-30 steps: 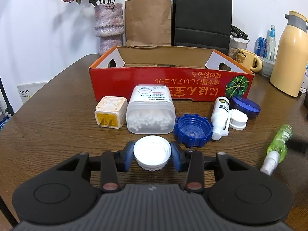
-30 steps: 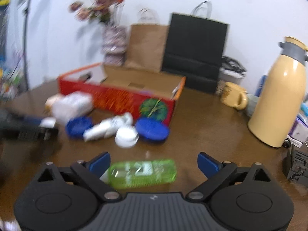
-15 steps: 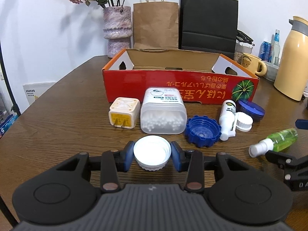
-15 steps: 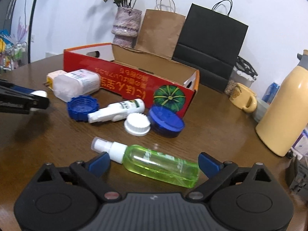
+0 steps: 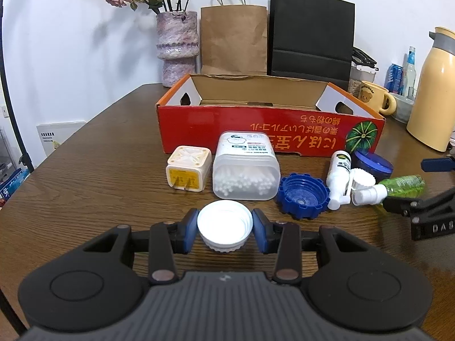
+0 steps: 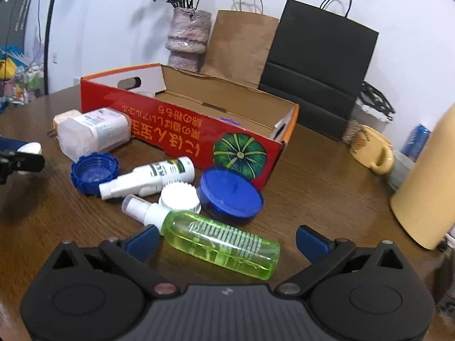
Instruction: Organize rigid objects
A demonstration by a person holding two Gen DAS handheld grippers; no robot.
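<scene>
Between blue pads, ribbed round cap (image 5: 224, 225)

Vase of dried flowers (image 5: 177, 47); brown bag (image 5: 233, 38); black bag (image 5: 311, 32); thermos (image 5: 432, 91).

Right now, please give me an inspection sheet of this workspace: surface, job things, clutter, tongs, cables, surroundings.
Surface: brown wooden table, bare wood between the items.
Job's things: red cardboard box open on top; cotton swab box, plug adapter, blue ridged cap, white spray bottle, blue round lid, small white cap and green spray bottle lie in front of it.
Clutter: yellow mug, cream thermos.
Tongs: left tongs shut on white cap; right tongs opening, green bottle lying between them, pads not pressing.
Cables: nothing seen.
Surroundings: vase with flowers, brown paper bag, black paper bag, white wall.
</scene>
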